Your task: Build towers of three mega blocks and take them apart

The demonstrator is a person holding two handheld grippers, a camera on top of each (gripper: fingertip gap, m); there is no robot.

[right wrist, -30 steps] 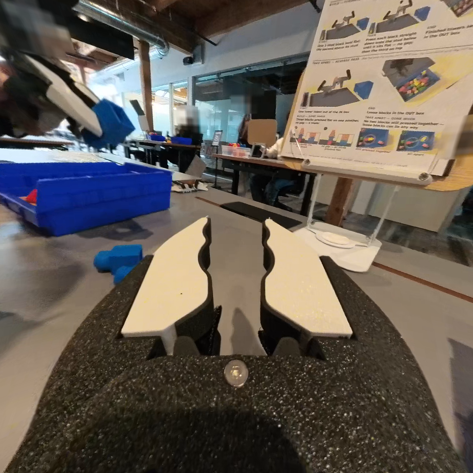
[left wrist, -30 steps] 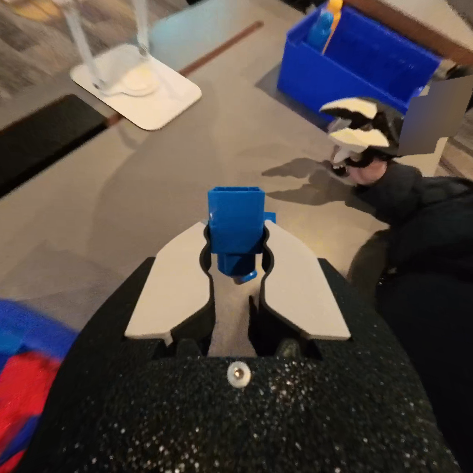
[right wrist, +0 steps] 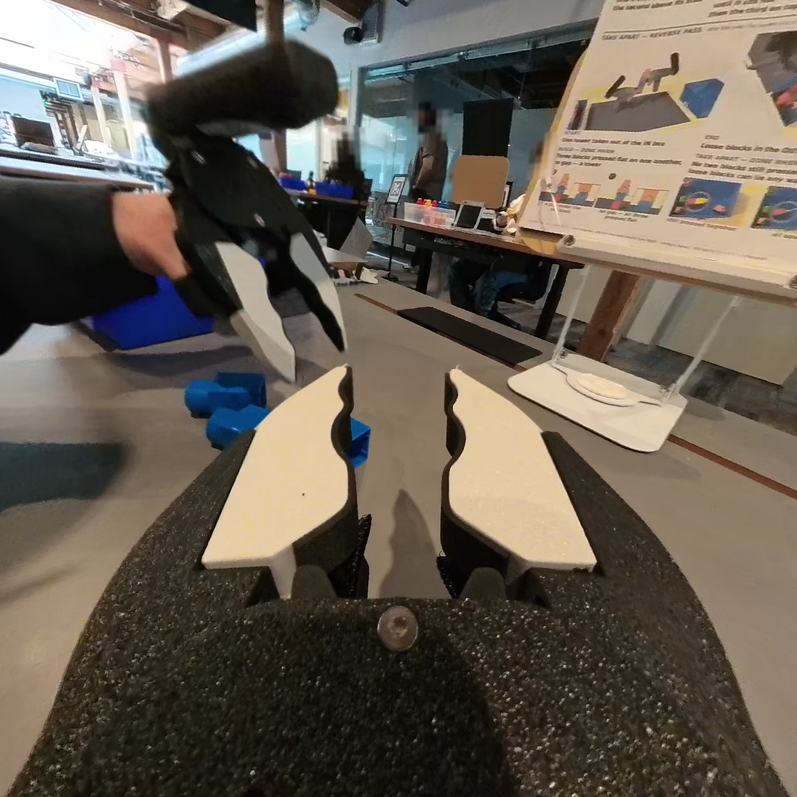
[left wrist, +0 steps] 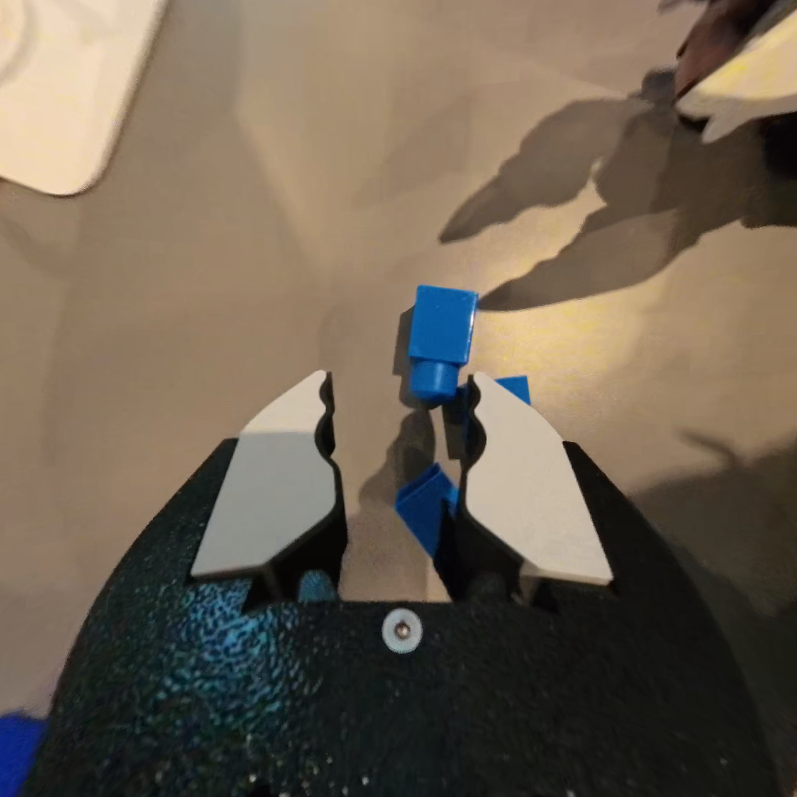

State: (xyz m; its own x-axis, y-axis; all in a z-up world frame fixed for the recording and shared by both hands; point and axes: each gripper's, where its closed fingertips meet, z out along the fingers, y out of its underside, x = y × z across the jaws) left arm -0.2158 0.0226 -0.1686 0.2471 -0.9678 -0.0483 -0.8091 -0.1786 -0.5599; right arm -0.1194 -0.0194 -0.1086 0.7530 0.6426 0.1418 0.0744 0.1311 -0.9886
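On the table (left wrist: 215,302), two blue blocks (left wrist: 442,340) lay loose, likely staged for stacking; left gripper (left wrist: 401,384) hovered above, wide and empty; right gripper (right wrist: 399,371) waited wide beside.

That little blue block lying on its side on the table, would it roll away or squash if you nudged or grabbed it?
The blue block looks like hard moulded plastic, so probably stiff. Its flat sides likely stop rolling; it may slide. Hollow, so probably light.

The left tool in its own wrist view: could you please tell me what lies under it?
Under the open left tool lie blue blocks on the grey table: one ahead, lying on its side, and another between the fingers, partly covered by one finger.
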